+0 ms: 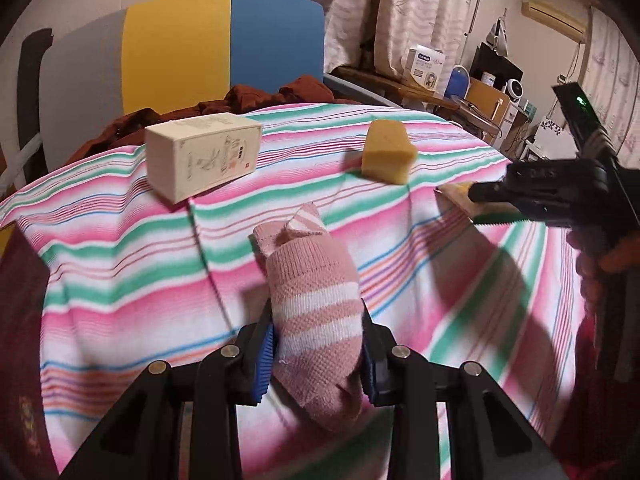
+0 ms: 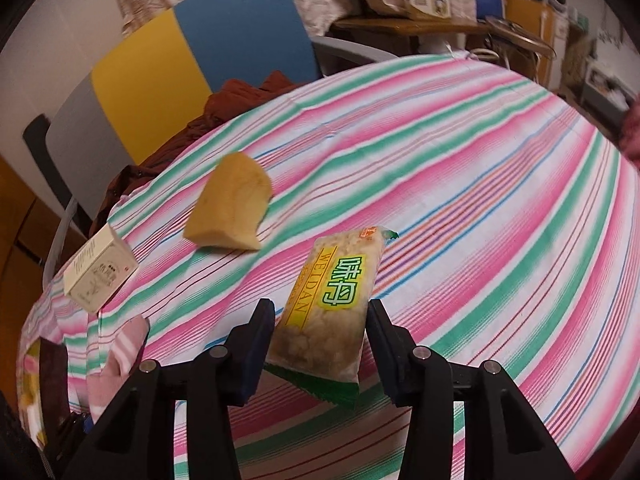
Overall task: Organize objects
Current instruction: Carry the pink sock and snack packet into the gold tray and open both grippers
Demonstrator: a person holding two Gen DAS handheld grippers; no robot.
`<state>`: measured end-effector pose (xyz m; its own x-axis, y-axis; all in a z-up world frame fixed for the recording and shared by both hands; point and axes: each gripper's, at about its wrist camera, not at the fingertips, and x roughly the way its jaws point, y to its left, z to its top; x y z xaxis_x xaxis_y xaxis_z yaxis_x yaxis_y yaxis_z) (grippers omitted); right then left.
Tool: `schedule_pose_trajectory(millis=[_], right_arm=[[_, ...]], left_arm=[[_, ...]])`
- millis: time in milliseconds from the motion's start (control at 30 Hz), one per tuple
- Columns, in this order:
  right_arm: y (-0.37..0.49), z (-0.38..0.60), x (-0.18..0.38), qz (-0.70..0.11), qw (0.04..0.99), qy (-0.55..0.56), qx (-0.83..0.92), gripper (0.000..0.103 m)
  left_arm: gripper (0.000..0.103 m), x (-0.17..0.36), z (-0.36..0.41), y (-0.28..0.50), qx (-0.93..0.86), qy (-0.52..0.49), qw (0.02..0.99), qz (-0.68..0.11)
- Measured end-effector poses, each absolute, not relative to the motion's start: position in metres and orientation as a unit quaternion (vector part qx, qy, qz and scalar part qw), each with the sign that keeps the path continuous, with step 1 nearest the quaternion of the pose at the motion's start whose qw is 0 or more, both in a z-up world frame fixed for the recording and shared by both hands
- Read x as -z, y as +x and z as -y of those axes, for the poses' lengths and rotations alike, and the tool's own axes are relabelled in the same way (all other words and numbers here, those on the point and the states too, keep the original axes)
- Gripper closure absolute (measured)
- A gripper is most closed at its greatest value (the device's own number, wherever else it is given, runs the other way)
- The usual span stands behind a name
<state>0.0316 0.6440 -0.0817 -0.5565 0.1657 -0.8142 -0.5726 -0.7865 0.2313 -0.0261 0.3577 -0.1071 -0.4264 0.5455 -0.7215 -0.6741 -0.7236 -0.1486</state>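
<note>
A pink sock with white stripes [image 1: 316, 280] is pinched between the blue pads of my left gripper [image 1: 316, 314], which is shut on it; its toe end points away over the striped tablecloth [image 1: 120, 264]. My right gripper [image 2: 320, 308] is shut on a yellow-green snack packet [image 2: 332, 312], both fingers touching its long sides. The left wrist view shows that gripper [image 1: 476, 206] at the right with the packet's end poking out. The sock [image 2: 120, 344] appears at the lower left of the right wrist view.
A cream carton [image 1: 200, 156] [image 2: 98, 276] and a yellow sponge [image 1: 388, 152] [image 2: 232, 204] lie further back on the cloth. A dark red booklet [image 1: 20, 320] sits at the left edge. A chair [image 1: 200, 48] with rust-brown fabric [image 1: 260, 96] stands behind.
</note>
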Motion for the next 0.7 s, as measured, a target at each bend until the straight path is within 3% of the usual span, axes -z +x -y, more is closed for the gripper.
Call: schedule_pose_trajectory(millis=[167,433,500,633,700], right_arm=[[0.024,-0.637,0.089,-0.232,0.211,-0.434,-0.845,0.062],[0.031,-0.627,0.087,-0.251,0.177,-0.426,-0.851,0.063],[0.026,-0.621,0.091,-0.235,0.18,-0.441,-0.847,0.06],[0.016,-0.613,0.092,-0.182,0.211,-0.456,-0.845,0.032],[0.009,-0.608,0.093,-0.156,0.221,-0.459,-0.846,0.028]], left_arm=[[0.069,0.106,-0.343,-0.022,-0.842,-0.395,0.36,-0.067],[0.069,0.105,-0.315,0.002,-0.838,-0.394,0.373,-0.05],[0.069,0.104,-0.31,0.01,-0.838,-0.389,0.378,-0.057],[0.069,0.103,-0.311,0.014,-0.838,-0.384,0.381,-0.066],[0.069,0.103,-0.311,0.014,-0.839,-0.384,0.381,-0.065]])
